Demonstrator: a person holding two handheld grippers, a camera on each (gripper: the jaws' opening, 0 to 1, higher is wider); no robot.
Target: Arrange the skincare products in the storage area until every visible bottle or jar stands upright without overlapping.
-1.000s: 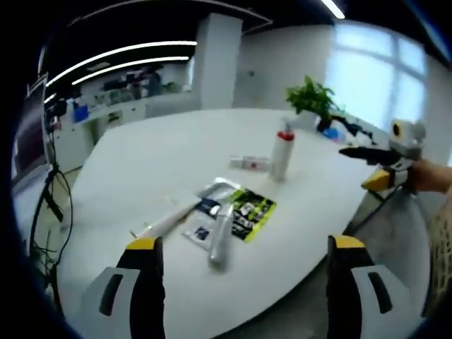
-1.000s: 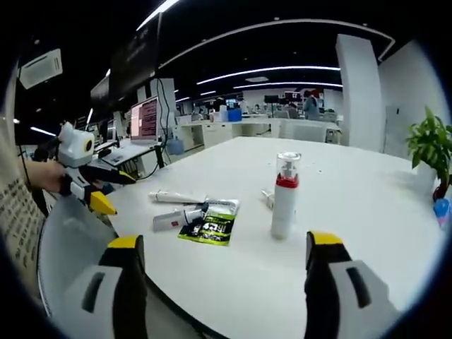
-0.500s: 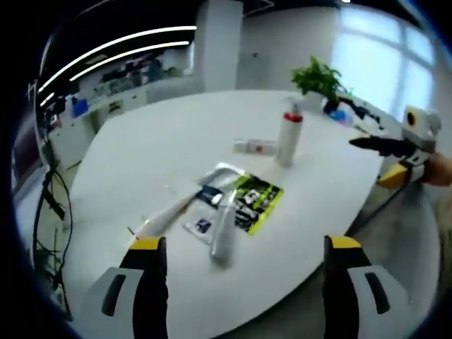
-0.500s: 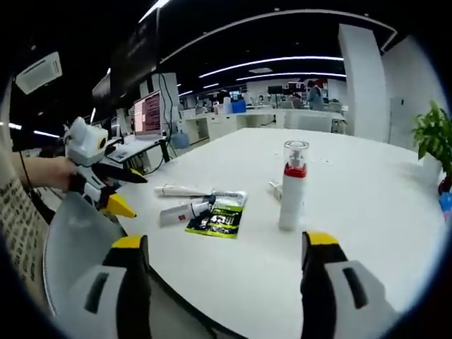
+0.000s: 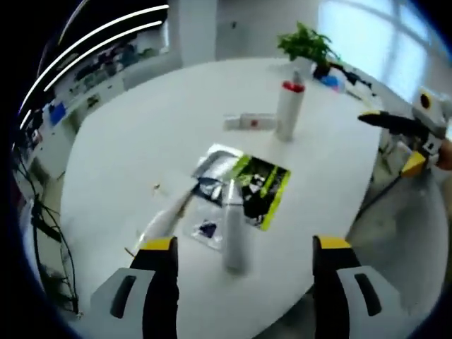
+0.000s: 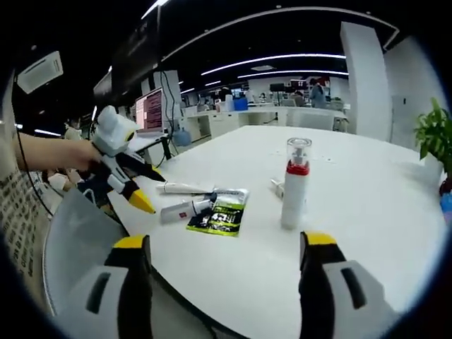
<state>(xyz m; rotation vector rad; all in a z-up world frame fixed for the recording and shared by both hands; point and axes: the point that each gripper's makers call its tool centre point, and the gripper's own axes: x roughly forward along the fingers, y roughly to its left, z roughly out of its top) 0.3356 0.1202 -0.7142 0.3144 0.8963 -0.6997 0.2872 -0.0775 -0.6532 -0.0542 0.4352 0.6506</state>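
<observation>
- Both claws are released and empty: left gripper (image 5: 244,251) hovers over the table (image 5: 113,148) edge, right gripper (image 6: 219,247) well back from it.
- Pump bottle (image 5: 289,109) already stands upright.
- Still lying flat: silver tube (image 5: 233,226) across the sachets (image 5: 258,187), a white tube (image 5: 166,219) just beside it, a small tube (image 5: 247,123) near the pump bottle.
- Take the silver tube first; grip mid-body, squarely, then stand it on bare table.
- Versus 1 s ago, your left view sits closer over the tubes; nothing on the table has moved.
</observation>
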